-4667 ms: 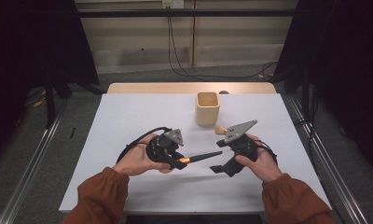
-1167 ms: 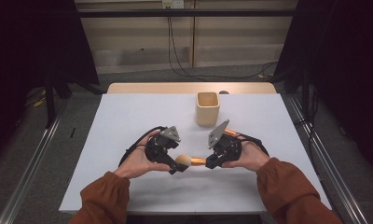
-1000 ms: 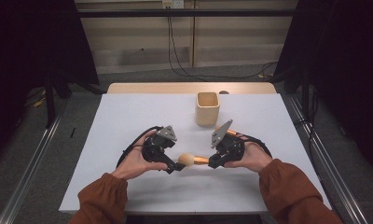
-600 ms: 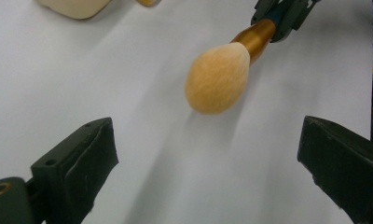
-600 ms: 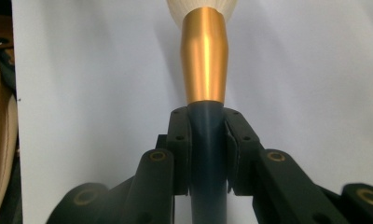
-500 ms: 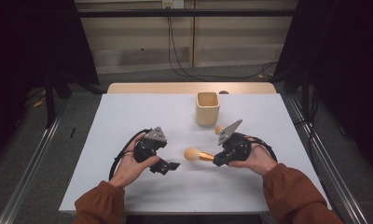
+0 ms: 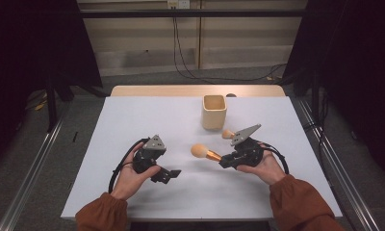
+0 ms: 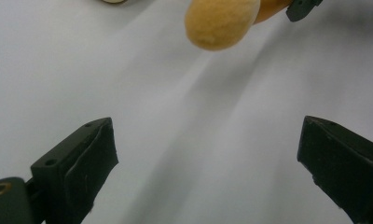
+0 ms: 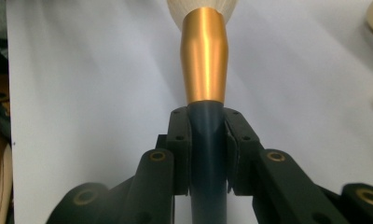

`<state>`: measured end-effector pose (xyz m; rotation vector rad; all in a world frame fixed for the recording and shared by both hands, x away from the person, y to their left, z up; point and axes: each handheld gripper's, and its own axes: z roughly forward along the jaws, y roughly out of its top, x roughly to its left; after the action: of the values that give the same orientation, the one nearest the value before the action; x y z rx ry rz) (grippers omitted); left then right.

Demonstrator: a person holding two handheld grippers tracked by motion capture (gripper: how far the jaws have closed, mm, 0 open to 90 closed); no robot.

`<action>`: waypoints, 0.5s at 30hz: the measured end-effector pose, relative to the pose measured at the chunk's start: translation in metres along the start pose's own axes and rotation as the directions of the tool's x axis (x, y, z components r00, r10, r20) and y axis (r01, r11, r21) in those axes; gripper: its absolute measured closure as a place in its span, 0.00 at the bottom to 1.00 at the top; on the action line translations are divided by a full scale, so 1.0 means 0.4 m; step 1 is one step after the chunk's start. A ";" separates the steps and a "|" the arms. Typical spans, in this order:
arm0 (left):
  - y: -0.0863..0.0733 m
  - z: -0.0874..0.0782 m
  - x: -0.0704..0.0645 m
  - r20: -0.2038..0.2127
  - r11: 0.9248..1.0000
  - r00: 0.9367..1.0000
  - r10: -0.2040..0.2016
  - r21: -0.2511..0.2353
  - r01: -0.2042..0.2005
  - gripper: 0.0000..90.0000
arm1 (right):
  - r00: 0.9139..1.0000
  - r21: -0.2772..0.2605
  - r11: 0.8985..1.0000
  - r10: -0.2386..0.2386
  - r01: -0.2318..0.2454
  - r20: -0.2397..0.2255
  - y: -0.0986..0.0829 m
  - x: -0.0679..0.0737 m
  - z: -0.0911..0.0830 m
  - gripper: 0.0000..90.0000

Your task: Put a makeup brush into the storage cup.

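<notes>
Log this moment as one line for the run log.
left hand-held gripper: open, empty | right hand-held gripper: shut on makeup brush handle | brush head toward left | wooden cup: upright on table

On the bench, a square cup stands toward the far edge, right of centre. Just in front of it and to its right lies a small rounded object. Nearer the person, the left hand-held gripper sits left of centre, the right hand-held gripper well apart to its right. A brush, clamped by its handle in the right one, points left between them, head raised off the bench.
</notes>
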<state>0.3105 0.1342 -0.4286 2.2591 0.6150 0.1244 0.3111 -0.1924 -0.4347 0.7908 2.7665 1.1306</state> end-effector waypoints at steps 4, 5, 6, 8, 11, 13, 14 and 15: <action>-0.005 0.003 -0.001 -0.003 1.000 1.000 -0.002 -0.007 0.002 0.05 | 1.000 -0.046 0.999 0.013 -0.013 -0.001 -0.006 0.000 0.001 0.84; -0.005 0.003 -0.001 -0.003 1.000 1.000 -0.001 -0.008 0.001 0.05 | 1.000 -0.062 0.998 0.015 -0.015 -0.002 -0.007 0.000 0.001 0.84; -0.007 0.003 -0.002 -0.008 1.000 1.000 -0.005 -0.015 0.004 0.05 | 1.000 -0.100 0.995 0.021 -0.020 0.008 -0.012 0.001 0.000 0.84; -0.008 0.003 -0.002 -0.007 1.000 1.000 -0.006 -0.016 0.006 0.05 | 1.000 -0.130 0.991 0.029 -0.029 0.003 -0.015 0.001 0.000 0.84; -0.012 0.007 -0.002 -0.009 1.000 1.000 -0.006 -0.014 0.006 0.05 | 0.999 -0.157 0.987 0.033 -0.032 0.008 -0.018 0.002 0.000 0.84; -0.013 0.007 -0.001 -0.010 1.000 1.000 -0.006 -0.012 0.006 0.05 | 0.999 -0.162 0.986 0.039 -0.036 0.012 -0.019 0.003 -0.001 0.84; -0.013 0.008 -0.002 -0.013 1.000 1.000 -0.004 -0.015 0.004 0.05 | 0.999 -0.166 0.985 0.040 -0.038 0.009 -0.020 0.002 0.000 0.84; -0.014 0.008 -0.002 -0.022 1.000 1.000 0.000 -0.018 -0.001 0.05 | 0.999 -0.174 0.984 0.042 -0.040 0.007 -0.021 0.002 0.002 0.84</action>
<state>0.3086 0.1350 -0.4345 2.2430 0.6223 0.1546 0.3071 -0.1967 -0.4409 0.8336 2.6082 1.3491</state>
